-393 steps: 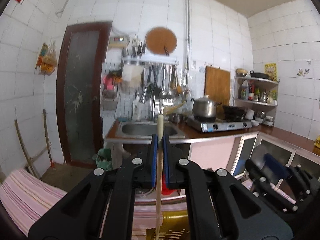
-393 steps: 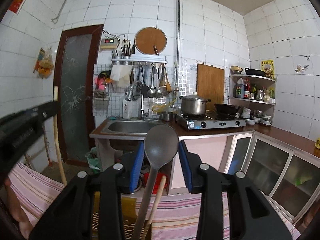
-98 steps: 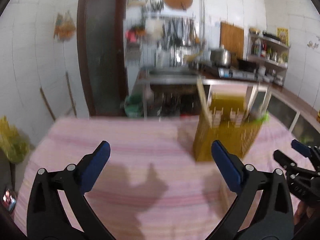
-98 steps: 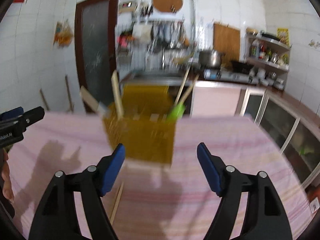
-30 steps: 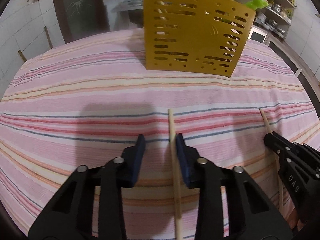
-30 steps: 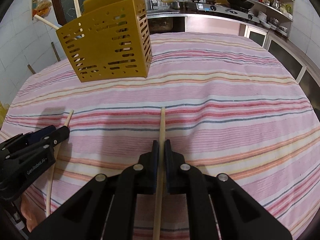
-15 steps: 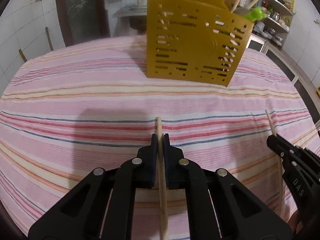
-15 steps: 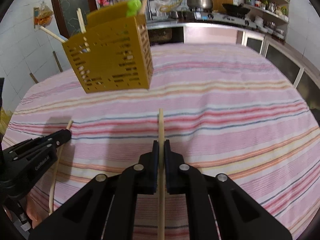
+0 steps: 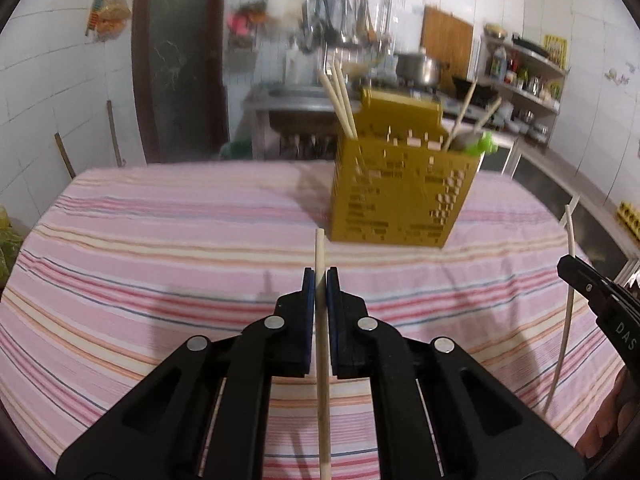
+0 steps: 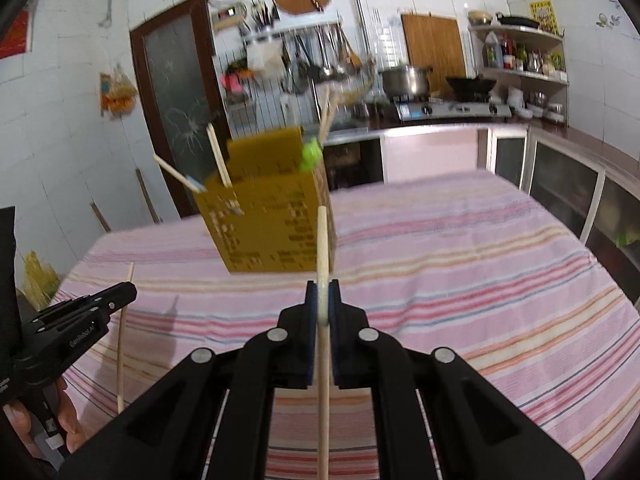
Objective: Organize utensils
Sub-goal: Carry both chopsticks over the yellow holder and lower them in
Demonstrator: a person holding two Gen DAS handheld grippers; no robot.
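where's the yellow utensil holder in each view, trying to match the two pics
Left wrist view: the yellow utensil holder stands right of centre on the striped cloth, beyond the left tongs and their chopstick.
Right wrist view: the holder is left of centre, just behind the tip of the chopstick in the right tongs.
Shared landmark: the steel pot on the stove.

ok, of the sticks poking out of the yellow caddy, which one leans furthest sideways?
In the right wrist view, the leftmost chopstick in the yellow caddy: it slants far out to the left, while the others stand much steeper.
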